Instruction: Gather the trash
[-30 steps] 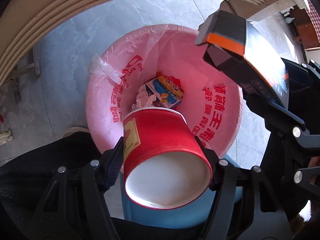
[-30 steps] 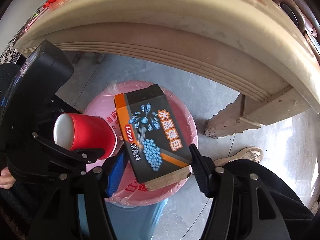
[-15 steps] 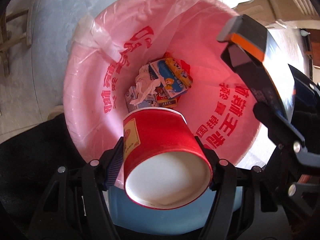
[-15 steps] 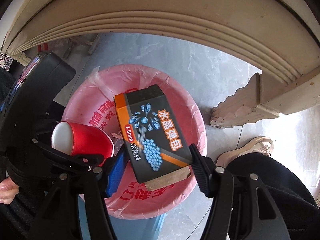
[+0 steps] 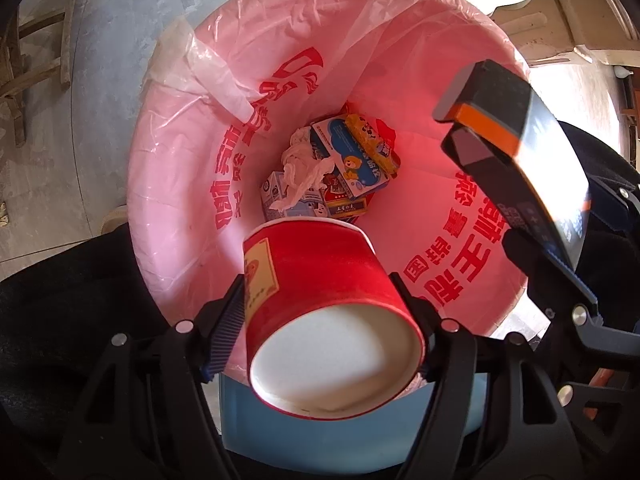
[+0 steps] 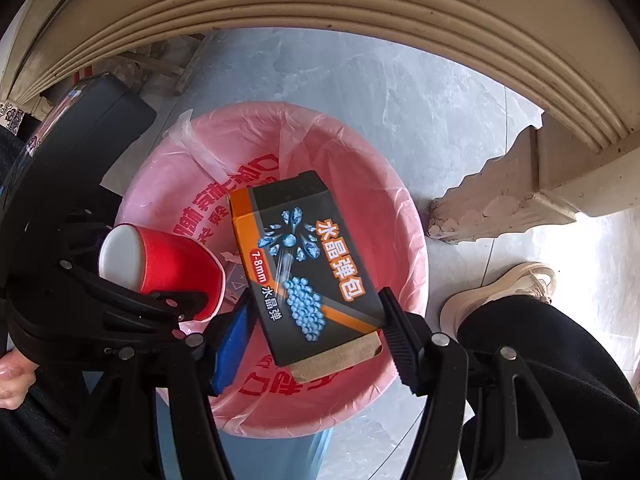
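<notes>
My left gripper [image 5: 320, 308] is shut on a red paper cup [image 5: 320, 300], held upside down over the near rim of a blue bin lined with a pink bag [image 5: 192, 128]. My right gripper [image 6: 316, 320] is shut on a black and orange box [image 6: 304, 264], held over the same bin [image 6: 392, 216]. The box also shows at the right in the left wrist view [image 5: 516, 148], and the cup at the left in the right wrist view [image 6: 168, 268]. Cartons and a crumpled tissue [image 5: 304, 172] lie at the bin's bottom.
A cream table edge [image 6: 360, 28] curves overhead, with its carved leg [image 6: 504, 196] right of the bin. The floor [image 6: 360, 80] is grey tile. A person's shoe [image 6: 504, 292] and dark trouser leg [image 6: 540, 360] stand at the right.
Both grippers have moved forward and down over the bin, so its opening fills more of the left wrist view. The cup and the box stay gripped.
</notes>
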Tool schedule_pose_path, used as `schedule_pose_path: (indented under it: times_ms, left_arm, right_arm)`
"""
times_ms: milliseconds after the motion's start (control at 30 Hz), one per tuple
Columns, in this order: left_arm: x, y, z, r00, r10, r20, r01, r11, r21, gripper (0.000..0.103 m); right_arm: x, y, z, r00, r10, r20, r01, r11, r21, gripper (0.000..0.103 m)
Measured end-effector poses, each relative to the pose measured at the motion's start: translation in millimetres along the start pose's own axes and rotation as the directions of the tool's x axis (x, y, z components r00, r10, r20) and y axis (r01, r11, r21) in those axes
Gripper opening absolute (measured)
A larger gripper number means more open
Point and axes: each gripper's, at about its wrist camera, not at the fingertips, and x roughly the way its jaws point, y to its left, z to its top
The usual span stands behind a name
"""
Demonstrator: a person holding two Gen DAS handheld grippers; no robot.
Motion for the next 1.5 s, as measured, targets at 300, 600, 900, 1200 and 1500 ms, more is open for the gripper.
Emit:
schedule_pose_path:
  times_ms: [300, 600, 900, 1200, 1500]
  left_arm:
    - [-3.3, 4.0, 3.8, 1.000, 0.016, 0.010, -0.016, 1.000, -0.011, 0.077]
    - [-3.9, 3.0, 3.7, 0.999, 0.028, 0.016, -0.028, 0.999, -0.018, 0.077]
    - [-12.1, 1.5, -0.3, 0.998, 0.044, 0.050, -0.044, 0.999, -0.008, 0.078]
    - [-53.1, 3.6, -18.9, 0.981, 0.016, 0.194, -0.009, 0.999, -0.039, 0.078]
    - [-99.8, -26.5, -60.1, 0.912, 0.141, 0.384, -0.145, 0.989, -0.020, 0.078]
  right_arm:
    - [-1.5, -3.7, 0.3, 1.000, 0.011, 0.002, -0.011, 0.999, 0.035, 0.077]
    - [-1.6, -1.8, 0.2, 1.000, -0.001, 0.003, 0.000, 1.000, 0.029, 0.077]
    - [-10.0, -0.3, -1.7, 1.000, -0.023, 0.014, 0.022, 0.999, 0.028, 0.080]
    - [-37.6, 2.9, -13.5, 0.996, -0.067, 0.054, 0.064, 0.996, 0.062, 0.084]
    - [-99.1, 13.0, -36.9, 0.973, -0.127, 0.191, 0.104, 0.986, 0.127, 0.088]
